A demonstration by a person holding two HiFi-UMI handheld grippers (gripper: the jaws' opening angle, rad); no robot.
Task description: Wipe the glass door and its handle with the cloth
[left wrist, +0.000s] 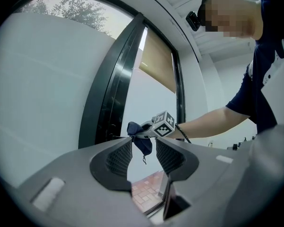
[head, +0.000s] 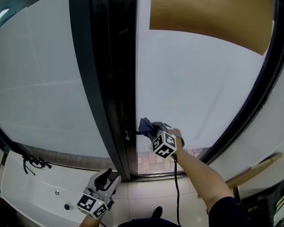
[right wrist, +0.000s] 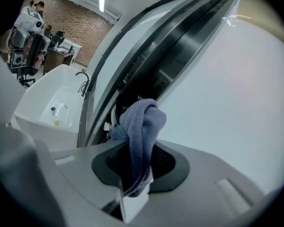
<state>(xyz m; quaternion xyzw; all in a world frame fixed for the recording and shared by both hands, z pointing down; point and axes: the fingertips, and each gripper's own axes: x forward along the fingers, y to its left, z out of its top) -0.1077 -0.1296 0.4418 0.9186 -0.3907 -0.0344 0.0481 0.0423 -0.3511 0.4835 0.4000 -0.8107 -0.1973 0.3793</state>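
Blue cloth [right wrist: 139, 136]: clamped between the fingers of the right gripper [head: 150, 129], against the left edge of the glass door [head: 199, 89].
Left gripper [left wrist: 143, 150]: fingers apart, nothing between them, held low.

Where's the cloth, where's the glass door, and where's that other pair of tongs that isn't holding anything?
cloth [right wrist: 141, 126]: right gripper view, on its bunched upper fold.
glass door [head: 194, 89]: head view, on the frosted pane.
left tongs [head: 110, 177]: head view, midway between the two open tips.
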